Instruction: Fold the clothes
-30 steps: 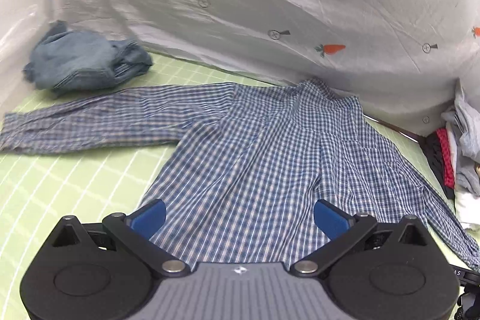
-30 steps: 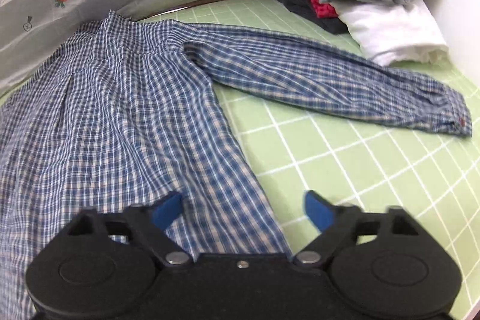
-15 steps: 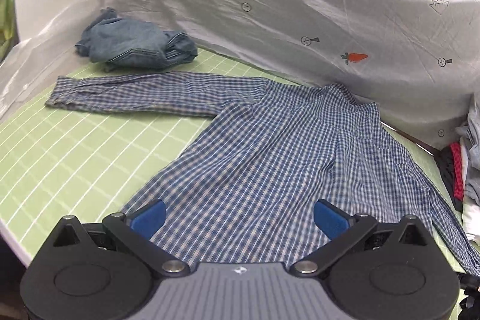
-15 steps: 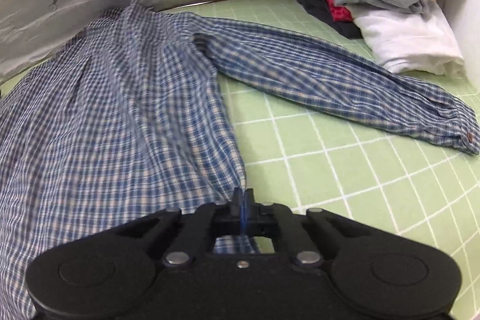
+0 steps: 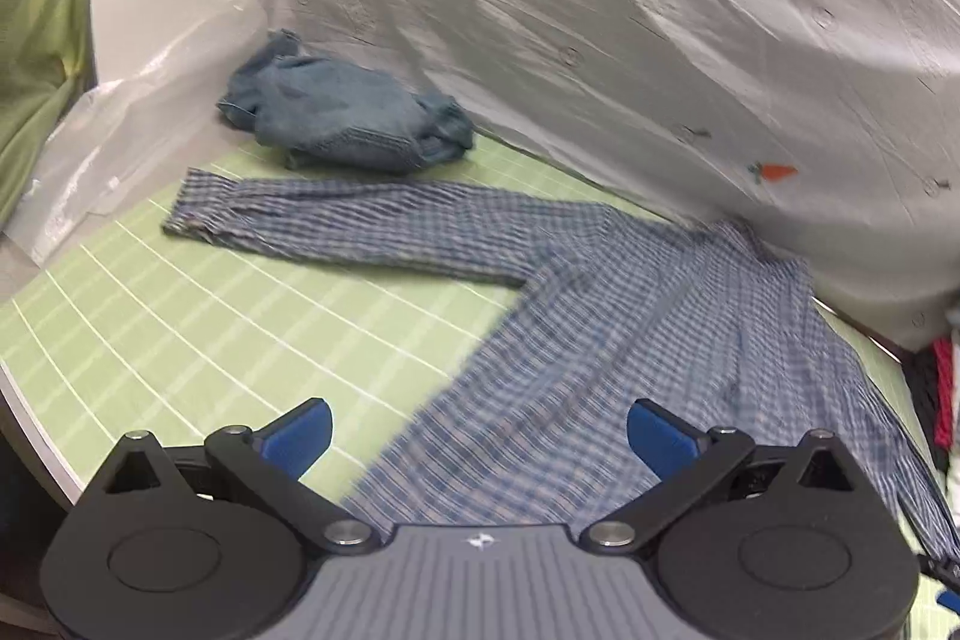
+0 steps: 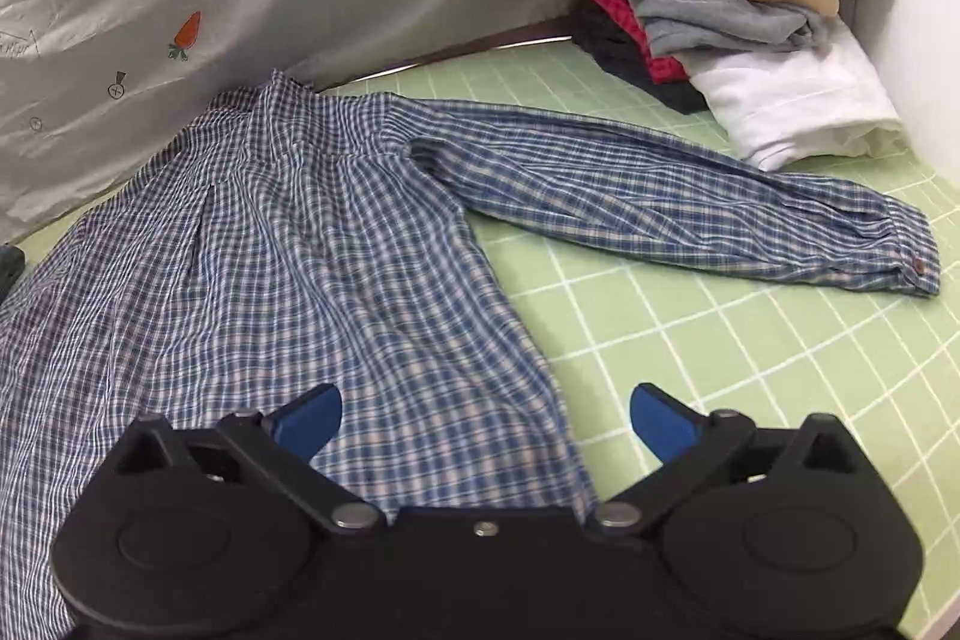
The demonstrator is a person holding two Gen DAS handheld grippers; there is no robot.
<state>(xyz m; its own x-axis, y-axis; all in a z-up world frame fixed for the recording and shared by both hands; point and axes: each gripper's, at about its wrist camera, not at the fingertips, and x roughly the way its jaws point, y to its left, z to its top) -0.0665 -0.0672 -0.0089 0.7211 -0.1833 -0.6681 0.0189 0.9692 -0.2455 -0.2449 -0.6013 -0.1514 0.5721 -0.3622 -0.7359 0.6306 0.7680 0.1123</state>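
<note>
A blue checked long-sleeved shirt (image 5: 630,340) lies flat on the green grid mat (image 5: 210,328), collar toward the back, both sleeves spread out. My left gripper (image 5: 480,436) is open and empty above the shirt's lower left hem. The left sleeve (image 5: 360,226) stretches to the left. In the right wrist view the shirt (image 6: 288,268) fills the left half and its right sleeve (image 6: 690,208) reaches right. My right gripper (image 6: 486,415) is open and empty above the shirt's lower right hem.
Crumpled blue denim (image 5: 342,118) lies at the back left. A stack of folded clothes (image 6: 750,28), grey, tan, red, black and white, stands at the back right. A grey sheet with carrot prints (image 5: 600,10) hangs behind. The mat's front left edge (image 5: 36,430) is close.
My right gripper was open, shut at the shirt's right hem half a second ago, and is open again. My left gripper has swung left, still open.
</note>
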